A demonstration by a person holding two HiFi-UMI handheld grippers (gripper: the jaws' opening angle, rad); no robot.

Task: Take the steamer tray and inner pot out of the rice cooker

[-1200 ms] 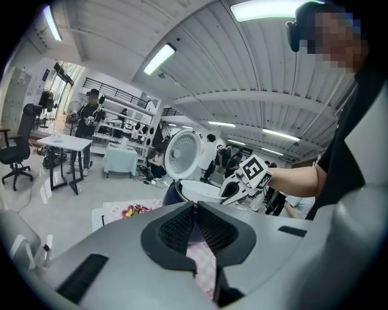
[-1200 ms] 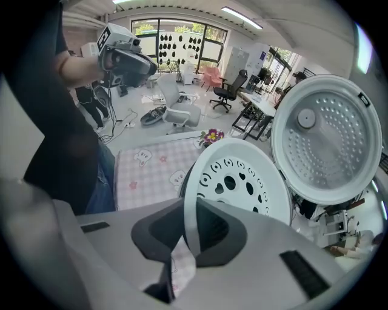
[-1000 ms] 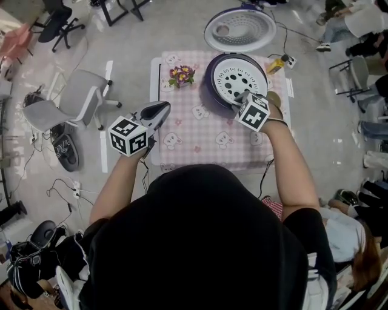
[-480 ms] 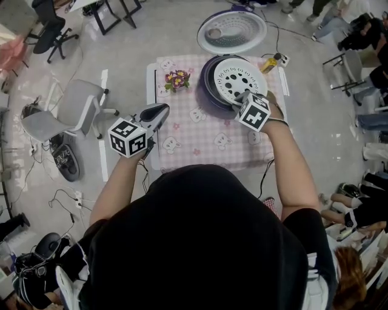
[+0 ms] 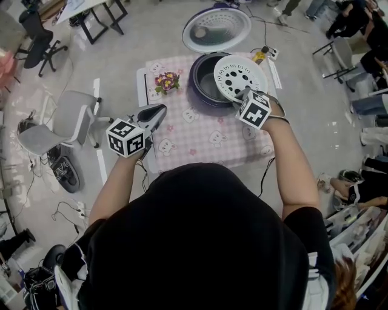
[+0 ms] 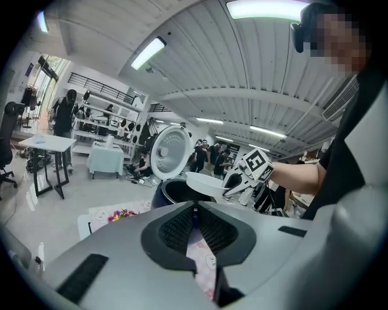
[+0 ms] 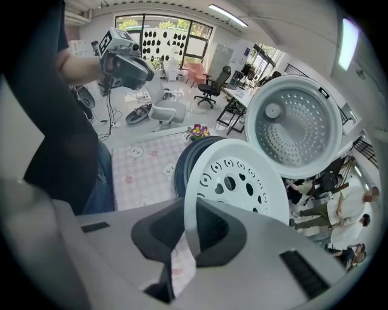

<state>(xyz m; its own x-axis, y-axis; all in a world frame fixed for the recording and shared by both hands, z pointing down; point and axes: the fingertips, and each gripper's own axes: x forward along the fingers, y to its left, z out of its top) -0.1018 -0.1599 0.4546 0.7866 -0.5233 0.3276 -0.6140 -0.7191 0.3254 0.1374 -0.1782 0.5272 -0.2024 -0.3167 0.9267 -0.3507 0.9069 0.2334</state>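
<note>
One steamer tray (image 5: 239, 72), tilted, in R tool (image 5: 243, 94) above open rice cooker (image 5: 199, 88).

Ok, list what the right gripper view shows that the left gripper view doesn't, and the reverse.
Only the right gripper view: the tray's holes face-on, its rim pinched in the right claw, the lid's dimpled inside, and the left claw held up at the upper left.
Only the left gripper view: the left claw's own jaws shut on nothing, the right claw seen from outside gripping the tray's edge, and the ceiling lights.
Both: the tray held above the cooker, the open lid, the flowers and the checked cloth.
</note>
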